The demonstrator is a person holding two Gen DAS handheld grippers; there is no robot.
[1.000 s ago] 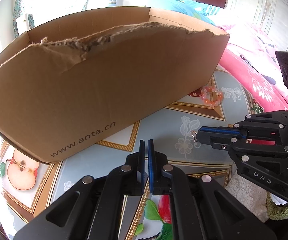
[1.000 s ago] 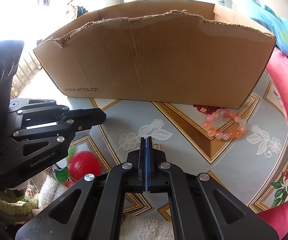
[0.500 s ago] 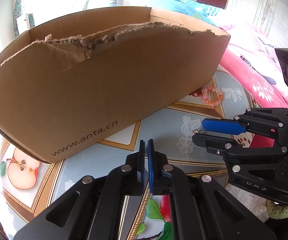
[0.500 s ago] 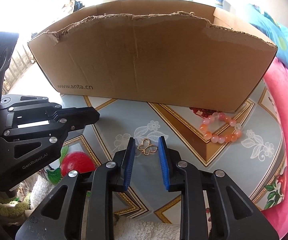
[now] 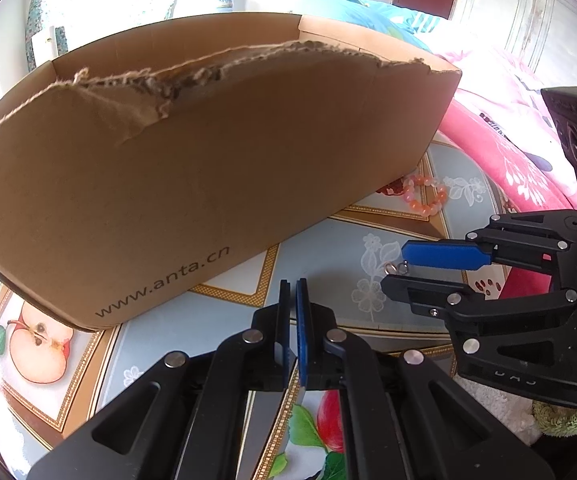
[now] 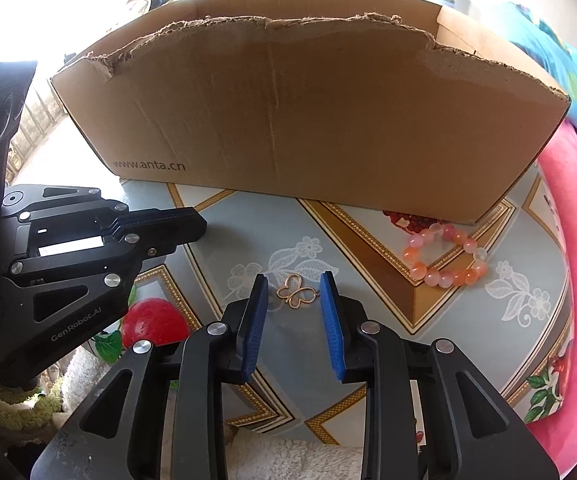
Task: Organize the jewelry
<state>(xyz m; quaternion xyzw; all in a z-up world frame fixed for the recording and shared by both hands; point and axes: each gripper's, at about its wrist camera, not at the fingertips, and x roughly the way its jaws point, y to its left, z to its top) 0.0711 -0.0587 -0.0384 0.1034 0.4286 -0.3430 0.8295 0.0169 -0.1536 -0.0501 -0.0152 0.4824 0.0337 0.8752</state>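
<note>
Since a second ago the right gripper (image 6: 294, 286) has gone from pressed shut to wide apart, uncovering a gold butterfly charm (image 6: 299, 295) that lies flat on the patterned tablecloth (image 6: 368, 280). In the right wrist view the charm sits at lower centre of the frame, between the two blue pads (image 6: 254, 320) near their tips, touching neither as far as can be seen. The left gripper (image 5: 293, 286) shows only a thin slit between its fingers and grips nothing. A pink and orange bead bracelet (image 6: 444, 258) rests at right of centre, just beside the lower right corner of the torn cardboard box (image 6: 308, 120), well apart from the charm.
</note>
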